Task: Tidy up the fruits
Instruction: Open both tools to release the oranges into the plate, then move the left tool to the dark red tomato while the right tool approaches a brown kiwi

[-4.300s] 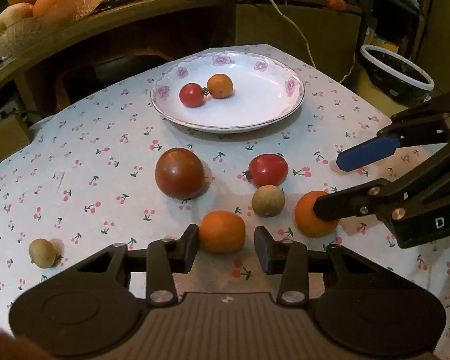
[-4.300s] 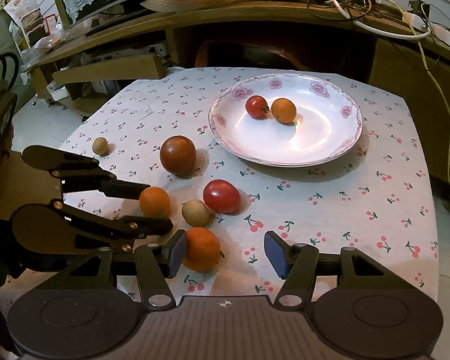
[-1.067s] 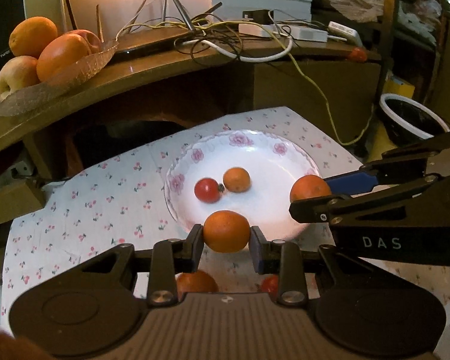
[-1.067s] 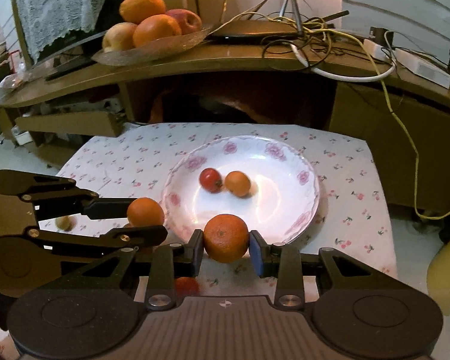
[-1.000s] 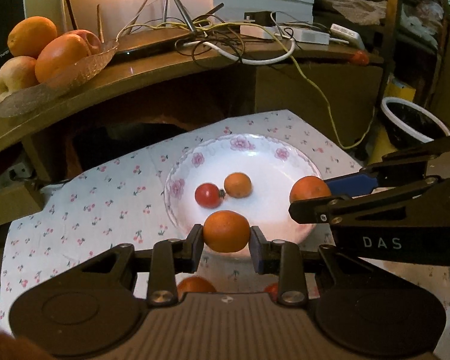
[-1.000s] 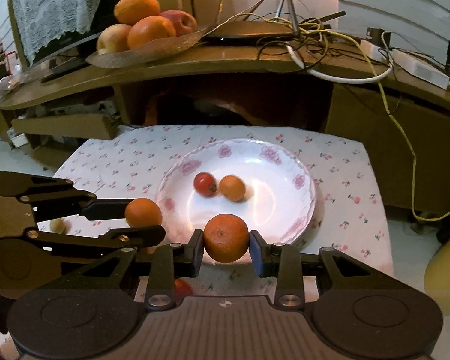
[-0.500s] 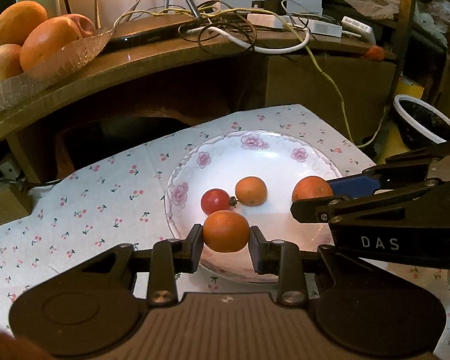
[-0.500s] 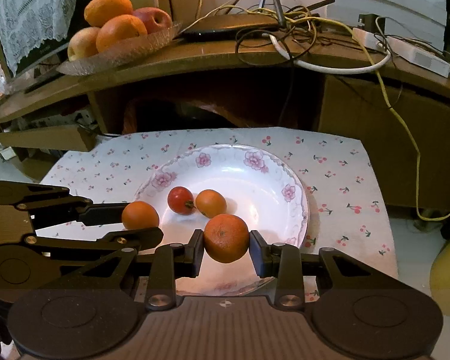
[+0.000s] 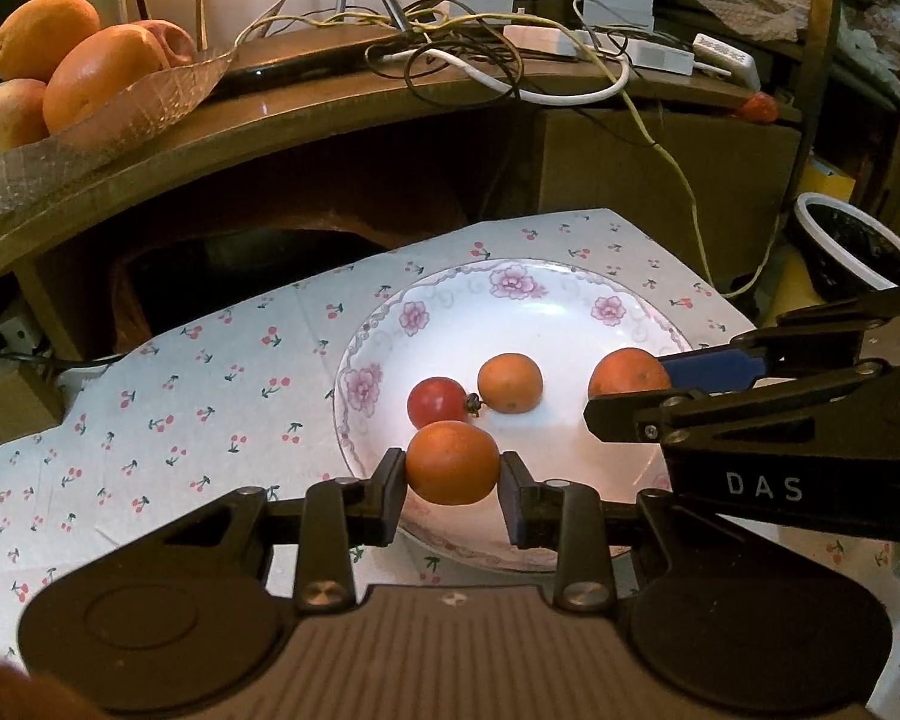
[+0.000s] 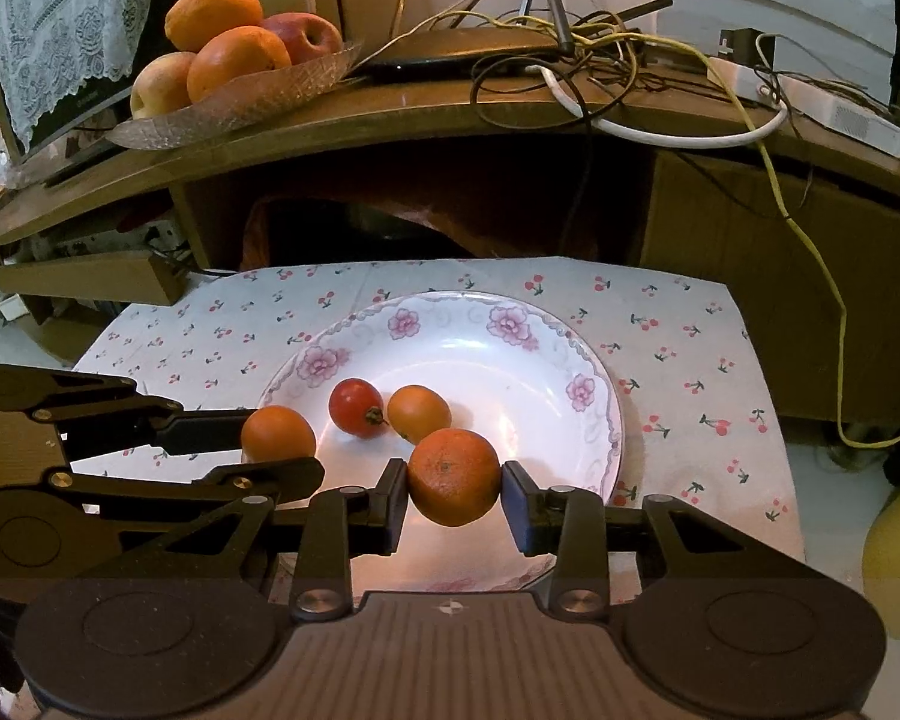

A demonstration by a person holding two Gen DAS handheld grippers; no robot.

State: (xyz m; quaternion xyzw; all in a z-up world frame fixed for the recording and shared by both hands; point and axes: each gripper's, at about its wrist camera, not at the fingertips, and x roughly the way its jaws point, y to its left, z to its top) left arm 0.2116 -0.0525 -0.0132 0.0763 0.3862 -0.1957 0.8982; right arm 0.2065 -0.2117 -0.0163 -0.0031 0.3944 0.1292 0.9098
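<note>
Orange fruit sits pinched in your left tongs (image 9: 453,483) and between your opening right tongs (image 10: 455,495), above the plate (image 10: 600,396): release both gently.

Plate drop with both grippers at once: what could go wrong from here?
1. The right gripper is opening on its orange above the plate; dropped, it may roll into the small tomato.
2. The left gripper is shut on its orange over the near rim, so a release could tip it onto the cloth.
</note>
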